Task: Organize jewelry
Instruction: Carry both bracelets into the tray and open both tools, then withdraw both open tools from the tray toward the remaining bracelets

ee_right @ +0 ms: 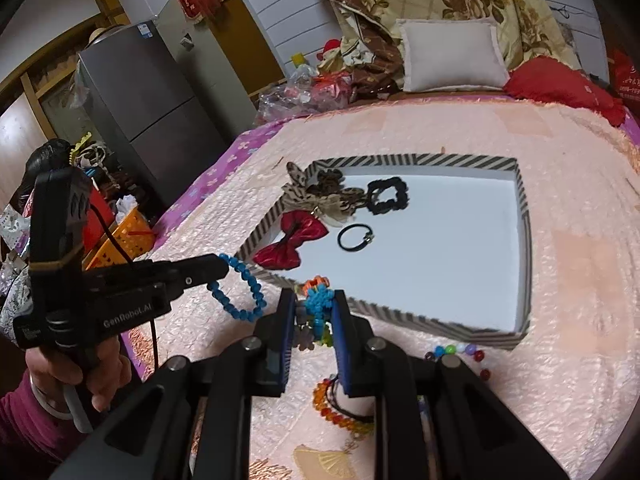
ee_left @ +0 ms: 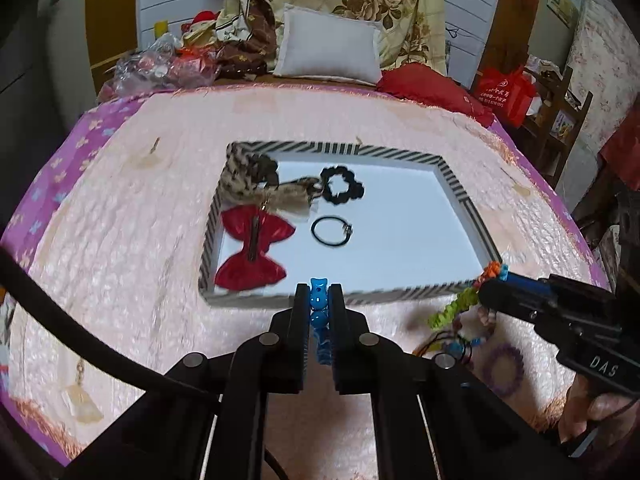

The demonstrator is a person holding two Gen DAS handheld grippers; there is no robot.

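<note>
Left gripper [ee_left: 319, 300]: jaws pinched on a blue bead bracelet [ee_right: 240, 292], which is seen in the right wrist view as a loop hanging clear above the bedspread [ee_left: 140, 280], just off the tray's near-left corner.

Right gripper [ee_right: 316, 312]: jaws clamped on a knotted bracelet [ee_right: 318, 304] in blue, orange and green; a green tail is seen trailing below the tips in the left wrist view. It is held at the tray's near rim, not inside.

Tray [ee_left: 452, 176], striped rim, white floor, is laid on the bed. Inside, all toward its left half: red bow [ee_left: 252, 248], leopard bow [ee_left: 256, 188] draped over the far-left corner, black scrunchie [ee_left: 342, 184], thin black hair tie [ee_left: 331, 231]. Right half is bare.

Loose on the bedspread near the right gripper: amber bead bracelet [ee_right: 340, 404], a string of mixed colour beads [ee_right: 456, 350], purple bracelet [ee_left: 503, 368], small fan charm [ee_right: 324, 462]. A second fan charm [ee_left: 82, 400] is seen lower left of the left gripper.
</note>
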